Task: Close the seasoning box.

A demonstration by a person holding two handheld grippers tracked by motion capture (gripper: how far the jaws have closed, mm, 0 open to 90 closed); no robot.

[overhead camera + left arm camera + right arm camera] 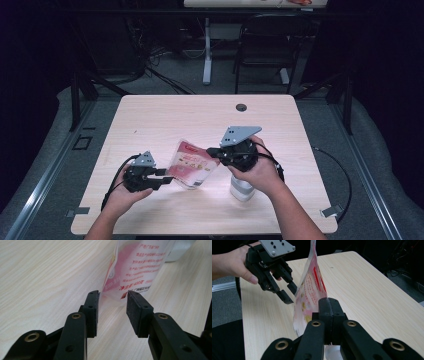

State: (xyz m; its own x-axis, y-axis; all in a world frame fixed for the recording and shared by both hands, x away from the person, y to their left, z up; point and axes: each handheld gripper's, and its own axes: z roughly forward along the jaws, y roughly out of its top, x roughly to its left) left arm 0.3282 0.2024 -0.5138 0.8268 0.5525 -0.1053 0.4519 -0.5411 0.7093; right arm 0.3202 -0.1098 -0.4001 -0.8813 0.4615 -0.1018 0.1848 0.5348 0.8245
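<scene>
A clear plastic pouch [192, 165] with red and pink print stands on edge above the wooden table [175, 115]. My right gripper [212, 152] is shut on the pouch's right edge; in the right gripper view its jaws [329, 302] are pressed together on the pouch [310, 290]. At the pouch's left side my left gripper [167, 176] is open. In the left gripper view the pouch's [137, 267] lower edge sits just at the gripper's [112, 296] tips, within the gap. The right gripper view shows the left gripper [289, 293] with its jaws spread beside the film.
A white container [241, 189] stands on the table under the right hand, near the front edge. A cable hole [241, 107] sits at the table's far side. Beyond the table are a black chair [267, 45] and a desk leg.
</scene>
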